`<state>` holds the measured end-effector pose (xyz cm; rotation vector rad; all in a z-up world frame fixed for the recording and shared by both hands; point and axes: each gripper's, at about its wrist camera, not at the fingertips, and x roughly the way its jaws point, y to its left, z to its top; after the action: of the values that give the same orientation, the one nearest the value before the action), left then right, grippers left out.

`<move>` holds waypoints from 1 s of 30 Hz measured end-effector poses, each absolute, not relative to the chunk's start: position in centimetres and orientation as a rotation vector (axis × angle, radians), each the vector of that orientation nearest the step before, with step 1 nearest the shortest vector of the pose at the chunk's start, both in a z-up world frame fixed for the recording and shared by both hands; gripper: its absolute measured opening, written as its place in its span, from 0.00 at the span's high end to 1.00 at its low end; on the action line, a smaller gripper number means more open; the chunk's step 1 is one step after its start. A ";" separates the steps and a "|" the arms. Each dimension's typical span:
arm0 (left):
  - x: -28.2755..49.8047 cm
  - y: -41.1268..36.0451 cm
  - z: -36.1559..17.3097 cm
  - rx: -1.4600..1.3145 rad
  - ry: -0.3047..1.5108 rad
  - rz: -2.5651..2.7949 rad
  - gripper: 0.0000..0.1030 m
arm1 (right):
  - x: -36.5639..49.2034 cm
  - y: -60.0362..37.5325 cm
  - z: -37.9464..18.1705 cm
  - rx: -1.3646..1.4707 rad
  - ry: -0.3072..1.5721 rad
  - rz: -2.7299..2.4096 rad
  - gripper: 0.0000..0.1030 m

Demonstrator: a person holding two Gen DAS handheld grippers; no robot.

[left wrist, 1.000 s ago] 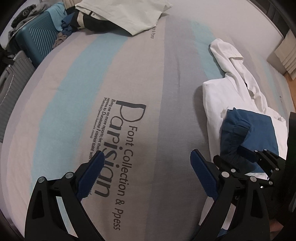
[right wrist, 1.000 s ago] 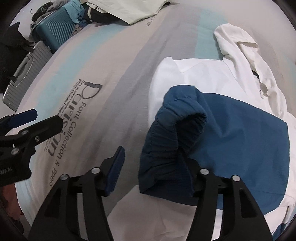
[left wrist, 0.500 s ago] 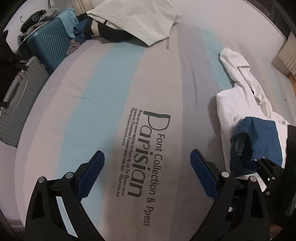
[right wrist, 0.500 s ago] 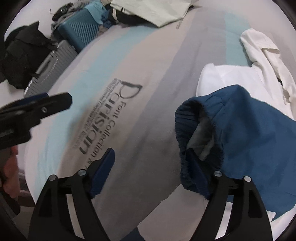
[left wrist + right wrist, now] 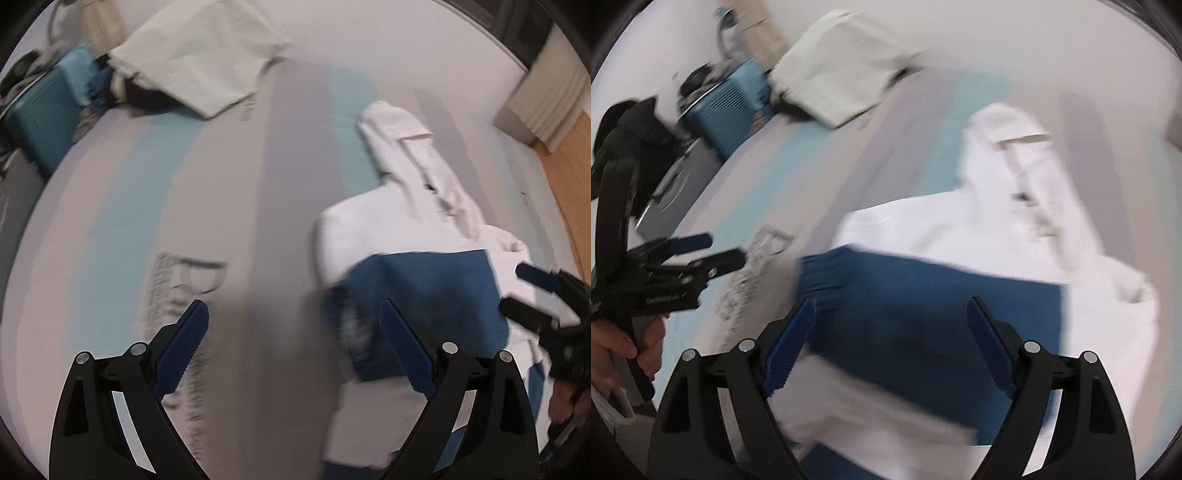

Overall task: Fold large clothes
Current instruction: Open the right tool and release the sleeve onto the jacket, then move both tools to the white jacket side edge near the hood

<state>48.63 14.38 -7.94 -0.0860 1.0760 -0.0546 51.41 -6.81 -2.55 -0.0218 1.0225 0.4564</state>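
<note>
I have both claws pitched steeply down over the bed (image 5: 236, 192). My left gripper (image 5: 293, 345) is released, nothing between its pads. My right gripper (image 5: 890, 343) has just been spreading its jaws and now stands released, above the blue sleeve (image 5: 923, 314) without pressing on it. The white-and-blue hoodie (image 5: 960, 240) lies at about 3 o'clock in the left wrist view. The sheet's printed lettering (image 5: 177, 302) is too blurred to read. Bare striped sheet lies open from 9 to 12 o'clock.
</note>
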 end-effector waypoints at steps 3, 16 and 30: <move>50.3 10.7 -7.7 -0.073 1.067 -0.106 0.11 | 53.3 -10.8 -1.9 -0.002 0.986 0.447 0.15; 58.4 1.5 -7.6 -0.003 1.028 -0.122 0.06 | 61.4 -17.9 -3.6 -0.121 0.911 0.416 0.07; 68.9 0.2 -13.0 -0.010 1.068 -0.160 0.06 | 71.9 -18.8 -7.8 -0.183 0.955 0.463 0.07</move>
<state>68.91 0.24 -12.97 -0.0104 1.0676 -0.1603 71.87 -18.82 -7.80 -0.1826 0.9549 0.4632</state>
